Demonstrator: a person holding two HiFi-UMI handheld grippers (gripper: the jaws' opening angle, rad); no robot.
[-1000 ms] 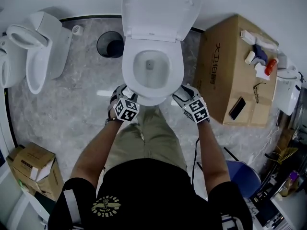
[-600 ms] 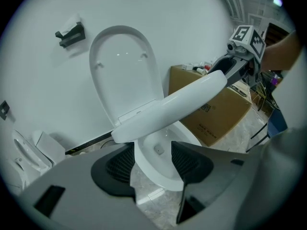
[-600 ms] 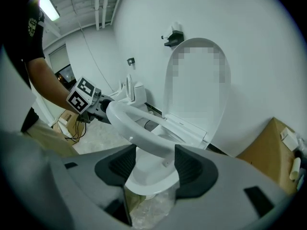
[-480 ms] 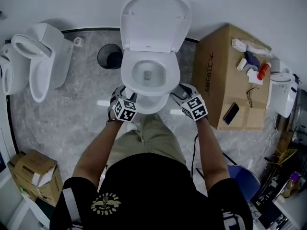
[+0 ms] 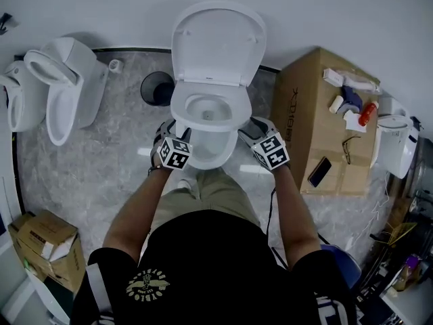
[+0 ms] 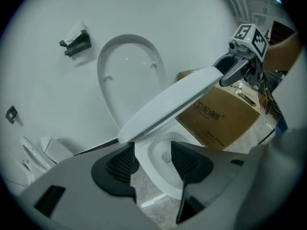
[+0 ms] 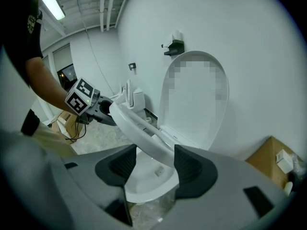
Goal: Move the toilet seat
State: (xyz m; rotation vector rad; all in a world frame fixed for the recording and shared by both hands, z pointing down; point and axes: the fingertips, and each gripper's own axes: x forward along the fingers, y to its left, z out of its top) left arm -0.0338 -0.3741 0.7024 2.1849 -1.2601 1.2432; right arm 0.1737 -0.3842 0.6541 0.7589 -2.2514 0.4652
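White toilet seat [image 6: 177, 97] held tilted between downward-angled left tool [image 6: 151, 158], right tool [image 7: 152, 163].

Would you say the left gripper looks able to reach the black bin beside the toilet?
Probably not yet. The left gripper is clamped on the raised toilet seat, which the right gripper holds too. The way to the black bin looks free, but it must let go first.

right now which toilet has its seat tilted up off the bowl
The middle toilet: its seat slants up off it, lid upright behind. The toilet at left stands untouched.
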